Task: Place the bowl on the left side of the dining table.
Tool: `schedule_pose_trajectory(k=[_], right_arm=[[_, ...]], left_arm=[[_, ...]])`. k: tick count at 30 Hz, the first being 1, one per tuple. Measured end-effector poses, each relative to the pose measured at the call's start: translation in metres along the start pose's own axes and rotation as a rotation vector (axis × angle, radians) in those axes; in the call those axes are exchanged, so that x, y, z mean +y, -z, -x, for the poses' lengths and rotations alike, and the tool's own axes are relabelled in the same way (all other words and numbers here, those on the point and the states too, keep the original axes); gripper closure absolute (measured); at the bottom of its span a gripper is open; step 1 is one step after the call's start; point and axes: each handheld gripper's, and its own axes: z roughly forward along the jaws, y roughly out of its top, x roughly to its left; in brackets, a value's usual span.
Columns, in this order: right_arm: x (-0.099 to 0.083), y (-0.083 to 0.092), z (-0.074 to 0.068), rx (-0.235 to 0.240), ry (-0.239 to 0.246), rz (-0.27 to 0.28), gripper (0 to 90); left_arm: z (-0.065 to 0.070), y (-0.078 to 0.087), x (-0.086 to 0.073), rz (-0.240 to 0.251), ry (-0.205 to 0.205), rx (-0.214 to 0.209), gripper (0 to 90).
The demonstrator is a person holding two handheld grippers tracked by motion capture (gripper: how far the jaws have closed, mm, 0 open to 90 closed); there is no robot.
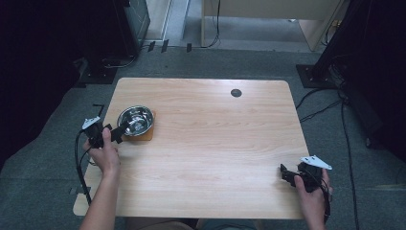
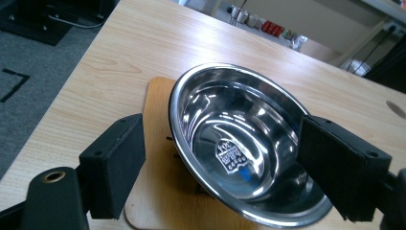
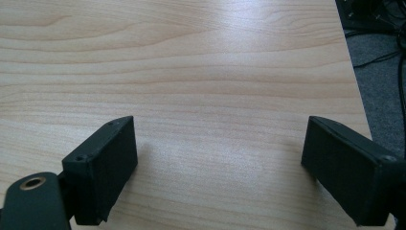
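The steel bowl (image 2: 244, 148) sits on a wooden board (image 2: 160, 191) at the table's (image 1: 215, 143) left side. The left gripper (image 1: 115, 132), jaws wide, straddles the rim, not yet gripping. The right gripper (image 1: 287, 173) waits wide open and empty.

Each claw is matte black: the left claw (image 1: 115, 133) and right claw (image 1: 286, 173) have blocky screwed jaws, grey three-cornered top plates, and trailing black cables; forearms bare.

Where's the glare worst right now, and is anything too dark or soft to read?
Left gripper view: bright reflections streak the steel bowl, though its stamped emblem is readable. Right gripper view: soft sheen on the bare table. High view: surroundings beyond the table fall to near black.
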Motion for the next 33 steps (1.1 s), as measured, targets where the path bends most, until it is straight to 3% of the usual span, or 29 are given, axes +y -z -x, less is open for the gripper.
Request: schedule_pose_trajectory(k=[5,17,33], right_arm=[[0.0,0.0,0.0,0.0,0.0,0.0,11.4],[0.0,0.0,0.0,0.0,0.0,0.0,11.4],[0.0,0.0,0.0,0.0,-0.001,-0.001,11.4]], left_arm=[[0.002,0.006,-0.003,-0.01,-0.029,-0.008,10.3],[0.0,0.015,-0.01,-0.014,-0.047,-0.017,9.7],[0.006,0.028,-0.026,-0.024,-0.112,-0.026,9.6]])
